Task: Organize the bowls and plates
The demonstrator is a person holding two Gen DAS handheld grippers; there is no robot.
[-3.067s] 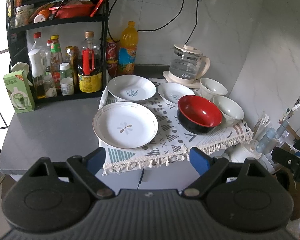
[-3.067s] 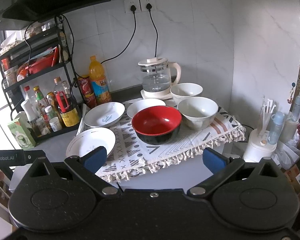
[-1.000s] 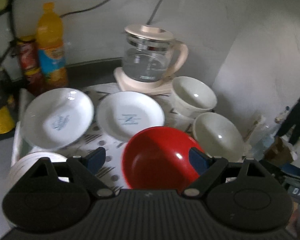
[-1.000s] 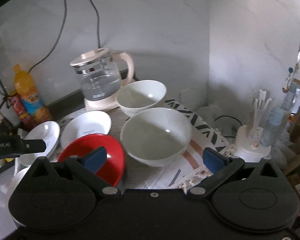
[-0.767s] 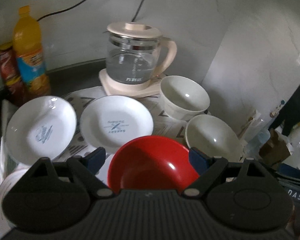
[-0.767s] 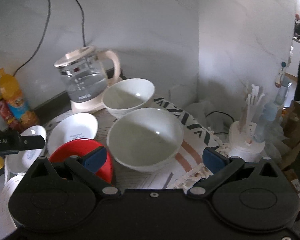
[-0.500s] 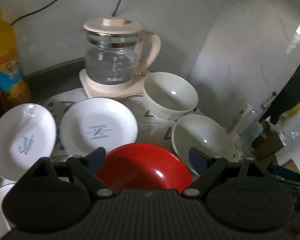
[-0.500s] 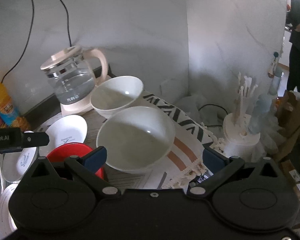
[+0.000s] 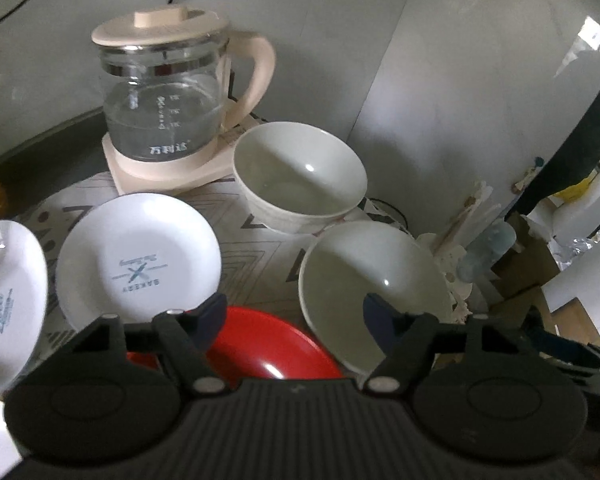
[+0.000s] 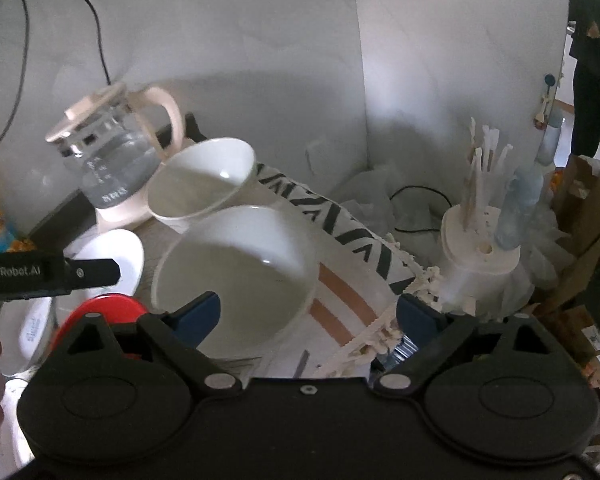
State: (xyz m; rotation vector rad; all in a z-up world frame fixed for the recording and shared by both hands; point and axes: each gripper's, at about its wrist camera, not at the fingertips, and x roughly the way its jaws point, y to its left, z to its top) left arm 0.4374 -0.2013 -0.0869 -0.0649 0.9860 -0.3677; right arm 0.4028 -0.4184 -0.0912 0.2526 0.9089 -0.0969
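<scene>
Left gripper (image 9: 292,318): jaws spread wide, holding nothing, poised above the red bowl (image 9: 268,354) and the rim of the near white bowl (image 9: 370,288).

Right gripper (image 10: 308,318): jaws likewise apart and empty, straddling the near white bowl (image 10: 236,268) from above; whether a tip touches it cannot be told.

Near white bowl: empty, upright on the patterned fringed cloth (image 10: 340,248) covering the bench.

Far white bowl (image 9: 300,176): empty, upright, just behind the near one and beside the kettle base.

Red bowl: red inside, empty, left of the near white bowl, partly hidden by the left gripper.

Small white plate (image 9: 138,262): empty, printed with a crossed-utensils mark and the word "BAKERY", seen upside down.

Second white plate (image 9: 8,292): at the left edge, empty, blue script reading "Sweet".

Glass kettle (image 9: 164,96): cream lid, handle and base, holding clear water; graduated marks and Chinese characters on the glass, too small to read surely.

Left gripper's body, in the right wrist view: lettered "GenRobot.AI".

Cream stand (image 10: 480,236) right of the cloth: holds upright white sticks.
</scene>
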